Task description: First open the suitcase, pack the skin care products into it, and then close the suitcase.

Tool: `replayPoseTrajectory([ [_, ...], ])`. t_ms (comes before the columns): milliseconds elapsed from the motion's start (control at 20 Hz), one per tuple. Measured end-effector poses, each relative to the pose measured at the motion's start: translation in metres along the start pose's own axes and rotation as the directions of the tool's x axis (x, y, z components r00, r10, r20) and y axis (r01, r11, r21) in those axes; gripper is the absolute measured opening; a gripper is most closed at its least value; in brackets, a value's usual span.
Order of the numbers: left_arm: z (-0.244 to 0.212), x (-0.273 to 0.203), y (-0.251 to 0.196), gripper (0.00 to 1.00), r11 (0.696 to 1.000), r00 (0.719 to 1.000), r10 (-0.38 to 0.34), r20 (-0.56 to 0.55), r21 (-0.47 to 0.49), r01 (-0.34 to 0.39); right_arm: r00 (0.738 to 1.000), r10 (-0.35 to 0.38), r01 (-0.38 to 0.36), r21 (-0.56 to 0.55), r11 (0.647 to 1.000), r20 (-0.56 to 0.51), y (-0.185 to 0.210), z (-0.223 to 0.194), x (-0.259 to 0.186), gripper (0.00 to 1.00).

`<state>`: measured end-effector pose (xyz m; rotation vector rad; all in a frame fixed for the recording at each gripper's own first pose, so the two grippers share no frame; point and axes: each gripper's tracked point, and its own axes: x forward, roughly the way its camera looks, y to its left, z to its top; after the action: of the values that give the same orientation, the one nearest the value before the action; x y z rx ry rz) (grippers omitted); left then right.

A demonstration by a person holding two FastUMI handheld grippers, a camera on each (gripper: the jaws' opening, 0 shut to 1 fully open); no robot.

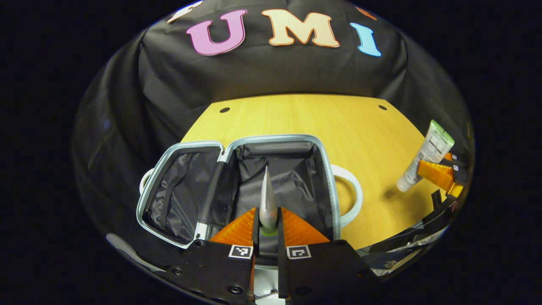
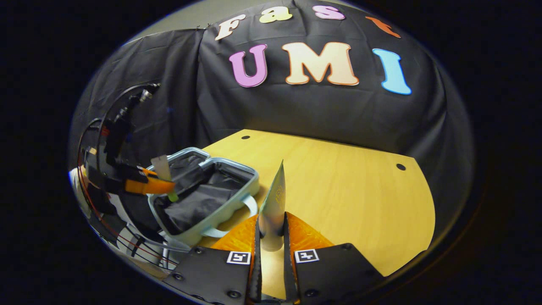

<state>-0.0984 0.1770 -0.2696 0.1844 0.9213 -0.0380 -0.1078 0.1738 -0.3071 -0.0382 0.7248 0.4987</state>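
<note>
The suitcase (image 1: 237,186) lies open at the left of the surface (image 1: 305,118), and the left hand-held gripper (image 1: 268,224) hovers over its right half, pinching a tube (image 1: 267,199) cap-down. It could snag on the rim if lowered crooked. The right hand-held gripper (image 2: 271,231) clamps a second tube (image 2: 273,199) over bare wood, with free room before the case's handle (image 2: 237,216).

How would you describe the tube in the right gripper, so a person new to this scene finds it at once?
On the wooden table, to the right of the open suitcase, the right gripper is shut on a pale tube. It hangs over bare wood, cap down, while the other tube, in the left gripper, hangs over the suitcase.
</note>
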Motion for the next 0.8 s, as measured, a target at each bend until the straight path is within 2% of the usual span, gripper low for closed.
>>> replayPoseTrajectory([
  [200,-0.009,0.015,0.010,0.15,0.999,0.999,-0.039,-0.021,-0.006,0.039,0.998,0.065,-0.065,0.053,0.996,-0.005,0.051,0.014,0.016,0.23],
  [400,-0.021,0.034,0.009,0.17,0.995,0.994,-0.097,-0.048,0.003,0.098,0.996,0.088,-0.085,0.082,0.993,-0.034,0.083,0.010,0.034,0.23],
  [450,-0.022,0.038,0.008,0.15,0.993,0.992,-0.114,-0.053,0.002,0.114,0.995,0.089,-0.084,0.097,0.992,-0.042,0.092,0.009,0.037,0.23],
  [800,-0.042,0.060,0.002,0.17,0.962,0.960,-0.269,-0.083,0.011,0.271,0.997,0.022,-0.012,0.134,0.991,-0.075,0.131,0.004,0.059,0.23],
])
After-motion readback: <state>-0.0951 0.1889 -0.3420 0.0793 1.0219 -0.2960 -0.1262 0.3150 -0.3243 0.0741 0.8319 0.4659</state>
